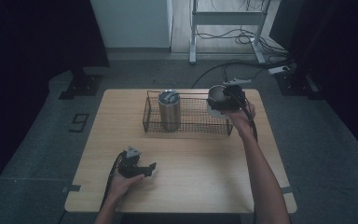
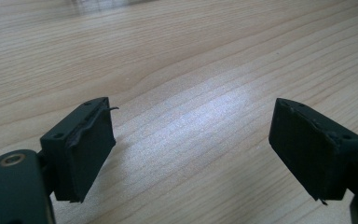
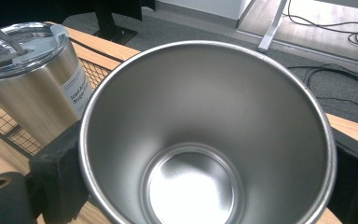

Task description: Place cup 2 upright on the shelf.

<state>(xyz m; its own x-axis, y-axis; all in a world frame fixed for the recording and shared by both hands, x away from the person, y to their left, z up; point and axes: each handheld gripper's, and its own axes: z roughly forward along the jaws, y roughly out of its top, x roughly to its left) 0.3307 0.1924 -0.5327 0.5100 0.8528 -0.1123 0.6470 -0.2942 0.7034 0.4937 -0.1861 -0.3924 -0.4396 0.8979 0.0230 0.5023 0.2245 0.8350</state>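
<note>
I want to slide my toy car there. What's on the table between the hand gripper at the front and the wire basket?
Nothing: in the high view, only bare wooden table lies between the left gripper and the wire basket.

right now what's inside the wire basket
A lidded steel tumbler stands in the wire basket. The right gripper holds an open steel cup, empty, at its right end, hiding that corner.

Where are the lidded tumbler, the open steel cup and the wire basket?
lidded tumbler (image 1: 169, 112), high view, its side wall.
open steel cup (image 3: 191, 186), right gripper view, its inner bottom.
wire basket (image 1: 193, 129), high view, its front rim.
</note>
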